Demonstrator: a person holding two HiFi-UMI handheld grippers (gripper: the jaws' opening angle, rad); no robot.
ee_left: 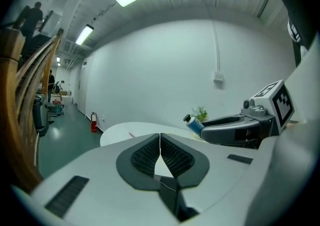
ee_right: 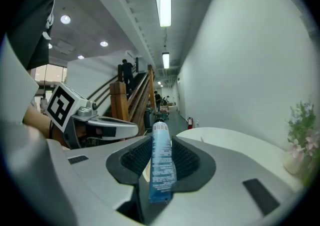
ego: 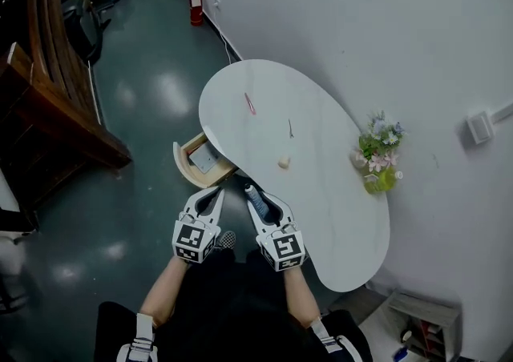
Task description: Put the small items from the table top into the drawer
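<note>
Right claw (ee_right: 161, 144) pinches a blue tube (ee_right: 161, 175), cap forward; its label print is too small to read. Left claw (ee_left: 160, 145) pressed together, empty.

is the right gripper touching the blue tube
Touching. The right gripper view shows the right gripper with its pads pressed against both sides of the tube, whose capped end sticks out past the jaw tips.

Right hand-held gripper (ee_right: 161, 146) clamps blue tube (ee_right: 161, 170), possibly toothpaste.
</note>
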